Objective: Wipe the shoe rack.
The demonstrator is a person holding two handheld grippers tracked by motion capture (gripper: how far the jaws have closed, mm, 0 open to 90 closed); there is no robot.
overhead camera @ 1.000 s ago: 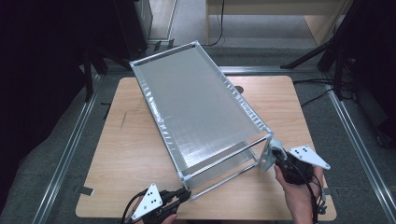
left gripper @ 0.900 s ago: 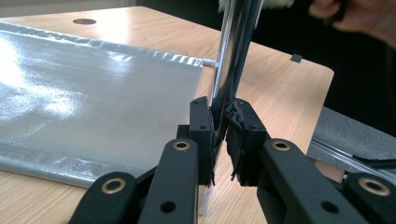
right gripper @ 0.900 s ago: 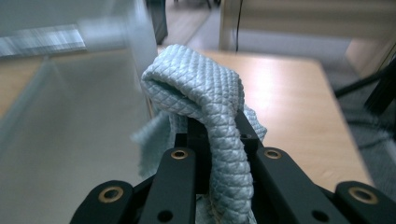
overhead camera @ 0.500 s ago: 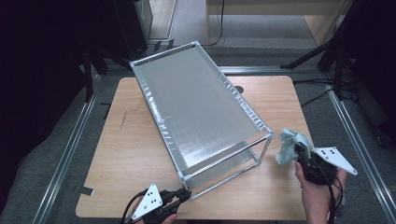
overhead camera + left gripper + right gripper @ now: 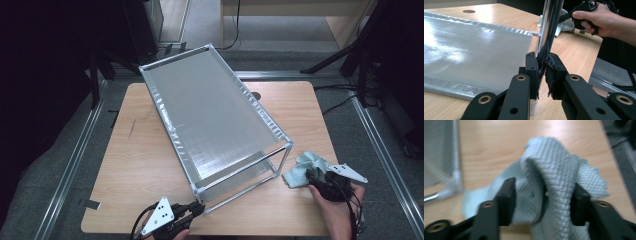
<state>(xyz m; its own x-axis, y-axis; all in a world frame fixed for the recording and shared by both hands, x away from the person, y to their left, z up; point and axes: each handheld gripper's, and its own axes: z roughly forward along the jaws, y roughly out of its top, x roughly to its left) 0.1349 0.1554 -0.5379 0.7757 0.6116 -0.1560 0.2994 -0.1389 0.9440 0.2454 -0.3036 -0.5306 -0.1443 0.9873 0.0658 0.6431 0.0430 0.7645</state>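
1. Jaws of the right tool (image 5: 541,202) stand apart and have just been opening; a raised fold of the pale blue-green cloth (image 5: 554,177) sits between them, and the pads do not look pressed on it, though this view is blurred.
2. Seen from the high view, the right tool (image 5: 314,176) is at the near right of the surface (image 5: 130,165), in a hand (image 5: 336,207) that comes in from the bottom edge, with its grey three-cornered plate on top.
3. Cloth (image 5: 303,169) lies crumpled on the wooden surface just beside the near right corner of the rack, under the tip of the right tool.
4. Jaws of the left tool (image 5: 541,75) are clamped together on an upright metal post (image 5: 549,27) at the near corner of the rack.
5. From above, the left tool (image 5: 196,209) is at the near edge of the surface, its tip at the rack's near left corner.
6. Rack (image 5: 210,107), a long metal frame with a silvery sheet stretched across its top, lies slantwise over the middle of the surface, its far end towards the back left.
7. Left gripper view shows the same silvery sheet (image 5: 469,55) low over the wood, and farther off the hand (image 5: 604,21) with the right tool beside the cloth (image 5: 565,23).
8. Round dark hole (image 5: 256,95) shows in the surface just beside the rack's right rail.
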